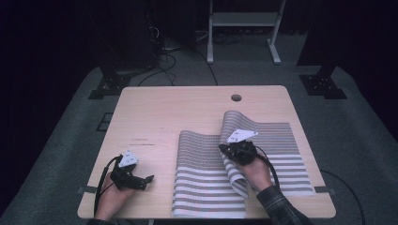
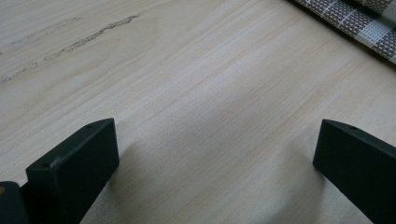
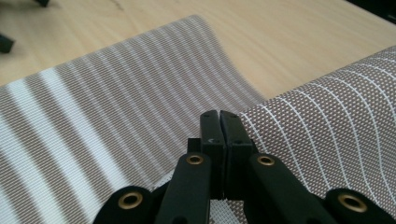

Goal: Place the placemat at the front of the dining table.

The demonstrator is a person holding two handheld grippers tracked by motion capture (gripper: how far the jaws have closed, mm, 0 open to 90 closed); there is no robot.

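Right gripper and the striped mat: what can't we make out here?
- Right gripper: its closed jaws cover the pinched spot on the striped mat, right gripper view.
- Mat's underside: hidden by its raised fold, high view.
- Mat's near edge: runs to the table's front edge.

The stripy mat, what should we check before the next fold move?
1. Right gripper shut on the mat edge: ok.
2. Mat edge lifted and curling over: ok.
3. Left gripper open, holding nothing: ok.
4. Left gripper apart from the mat: ok.
5. Bare table beside the mat for the fold to land: ok.
6. How much cloth sits between the right gripper's pads: cannot tell.
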